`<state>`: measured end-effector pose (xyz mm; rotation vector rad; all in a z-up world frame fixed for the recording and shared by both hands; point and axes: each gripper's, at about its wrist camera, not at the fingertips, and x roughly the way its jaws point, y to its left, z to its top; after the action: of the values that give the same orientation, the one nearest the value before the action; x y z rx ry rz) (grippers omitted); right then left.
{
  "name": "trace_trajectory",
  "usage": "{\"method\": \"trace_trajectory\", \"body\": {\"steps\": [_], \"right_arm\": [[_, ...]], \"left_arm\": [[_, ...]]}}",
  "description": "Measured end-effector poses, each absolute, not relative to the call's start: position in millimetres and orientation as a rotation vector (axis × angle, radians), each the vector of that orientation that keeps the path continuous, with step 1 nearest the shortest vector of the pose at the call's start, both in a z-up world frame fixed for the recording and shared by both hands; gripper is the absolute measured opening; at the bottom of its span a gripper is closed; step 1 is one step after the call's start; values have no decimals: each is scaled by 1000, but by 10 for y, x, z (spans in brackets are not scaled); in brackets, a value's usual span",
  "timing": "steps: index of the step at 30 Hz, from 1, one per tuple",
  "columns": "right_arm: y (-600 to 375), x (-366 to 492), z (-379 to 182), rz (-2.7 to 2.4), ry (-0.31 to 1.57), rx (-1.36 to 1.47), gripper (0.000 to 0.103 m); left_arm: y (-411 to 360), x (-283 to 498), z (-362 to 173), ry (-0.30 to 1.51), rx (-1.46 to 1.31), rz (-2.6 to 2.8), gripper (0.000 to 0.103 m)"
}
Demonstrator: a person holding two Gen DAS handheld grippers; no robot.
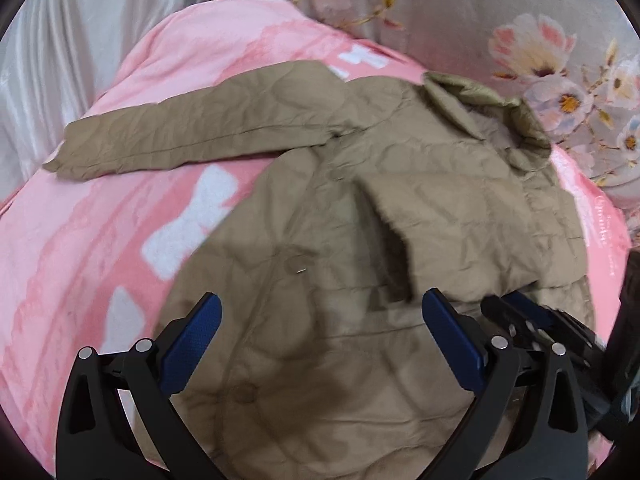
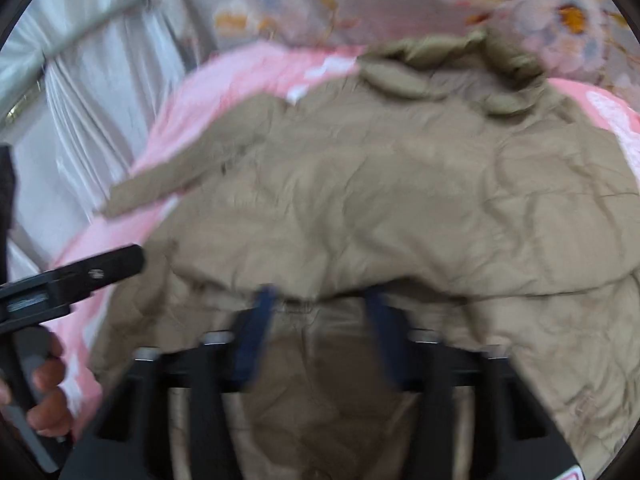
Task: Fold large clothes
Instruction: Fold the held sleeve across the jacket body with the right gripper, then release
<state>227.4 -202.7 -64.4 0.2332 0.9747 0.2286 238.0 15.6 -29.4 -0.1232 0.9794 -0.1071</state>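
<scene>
Khaki quilted padded jacket (image 1: 360, 208) lies spread on the pink fleece blanket with white patches (image 1: 120, 216), its collar toward the grey floral bedsheet (image 1: 500, 12). One sleeve (image 1: 192, 136) stretches out flat over the blanket. I see my left gripper (image 1: 320, 320) above the jacket with fingers wide apart, holding nothing. My right gripper (image 2: 316, 300) has its blue fingers partly apart at a folded jacket edge; the blur hides whether they grip it.

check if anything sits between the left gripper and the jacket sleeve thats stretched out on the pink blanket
Nothing visible blocks it. The left gripper is open above the khaki quilted jacket; between it and the outstretched sleeve lie only the jacket's own body and the pink blanket. The right gripper is off to the right.
</scene>
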Motion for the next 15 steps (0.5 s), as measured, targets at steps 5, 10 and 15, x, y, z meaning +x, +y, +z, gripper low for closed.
{"method": "trace_trajectory", "body": {"steps": [5,10,15], "right_arm": [[-1986,2725,-647,228,959,292,10],[-1861,3250,-666,188,988,273,11],[-1887,2859,-548,232,961,287,28]], "left_arm": [[358,2425,-405,985,-103,-31,98],[441,2552,-529,1018,-131,-15,98],[420,2738,-478,1027,-207,-93,98]]}}
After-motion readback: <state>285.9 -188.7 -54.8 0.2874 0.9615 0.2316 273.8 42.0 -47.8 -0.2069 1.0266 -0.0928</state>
